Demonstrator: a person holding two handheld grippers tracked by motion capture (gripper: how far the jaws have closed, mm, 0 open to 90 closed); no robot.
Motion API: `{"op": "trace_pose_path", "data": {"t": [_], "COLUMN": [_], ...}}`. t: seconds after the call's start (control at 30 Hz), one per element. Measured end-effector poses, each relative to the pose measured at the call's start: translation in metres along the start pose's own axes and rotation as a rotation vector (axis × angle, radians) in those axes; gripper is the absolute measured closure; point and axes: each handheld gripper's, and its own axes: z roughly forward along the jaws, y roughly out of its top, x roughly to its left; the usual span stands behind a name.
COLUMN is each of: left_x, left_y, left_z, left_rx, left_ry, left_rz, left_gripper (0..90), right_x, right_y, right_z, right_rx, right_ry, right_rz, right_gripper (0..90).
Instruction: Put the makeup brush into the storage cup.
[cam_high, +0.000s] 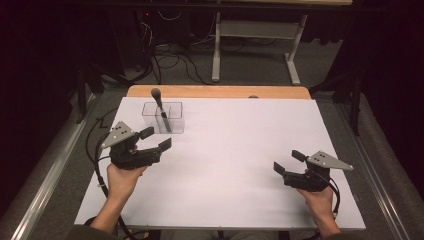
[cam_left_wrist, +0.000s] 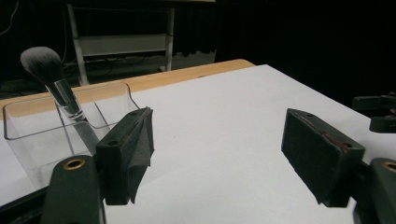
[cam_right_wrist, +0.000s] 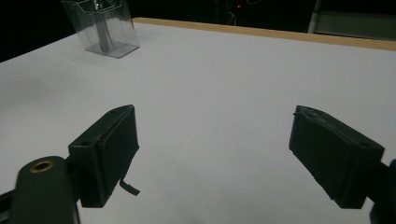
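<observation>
A clear plastic holder (cam_high: 163, 118) stands at the back left of the white table (cam_high: 235, 150). A makeup brush (cam_high: 160, 106) leans inside it, grey bristles up. My left gripper (cam_high: 156, 138) is open just in front and to the left of the holder, nothing between its jaws. In the left gripper view the holder (cam_left_wrist: 42, 126) and the brush (cam_left_wrist: 56, 81) are close at the left. My right gripper (cam_high: 287, 161) is open at the near right of the table and holds nothing. In the right gripper view the holder (cam_right_wrist: 103, 28) is far off at the top left.
A wooden edge (cam_high: 220, 92) runs along the table's back. Behind it stand a white table frame (cam_high: 250, 45) and loose cables (cam_high: 170, 60) on the floor. Dark floor surrounds the table on both sides.
</observation>
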Motion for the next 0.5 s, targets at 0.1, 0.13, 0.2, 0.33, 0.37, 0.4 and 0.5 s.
{"op": "trace_pose_path", "data": {"t": [0.1,0.13,0.2,0.33,0.37,0.4,0.5], "left_x": [-0.001,-0.002,-0.003,-0.005,-0.005,-0.006,-0.007], "left_y": [-0.003,-0.004,-0.007,-0.013,-0.015,-0.016,-0.019], "left_z": [0.0,0.001,0.002,0.006,0.006,0.007,0.008], "left_rx": [0.002,0.003,0.016,0.033,0.034,0.036,0.044], "left_ry": [-0.005,-0.01,-0.019,-0.033,-0.038,-0.039,-0.042], "left_rz": [-0.004,-0.005,-0.004,-0.007,-0.01,-0.011,-0.013], "left_gripper": [25.1,25.1,25.0,25.1,25.1,25.0,24.8], "right_x": [0.0,0.0,0.0,0.0,0.0,0.0,0.001], "right_y": [0.0,0.0,0.0,0.0,0.0,0.0,0.0], "right_z": [0.0,0.0,0.0,0.0,0.0,0.001,0.0], "right_rx": [0.001,0.001,0.0,-0.005,-0.002,-0.003,-0.006], "right_ry": [-0.002,0.001,0.001,0.002,0.001,0.002,0.003], "right_rz": [0.0,-0.001,-0.003,-0.005,-0.001,-0.005,-0.008], "right_gripper": [17.2,17.2,17.2,17.2,17.2,17.2,17.2]}}
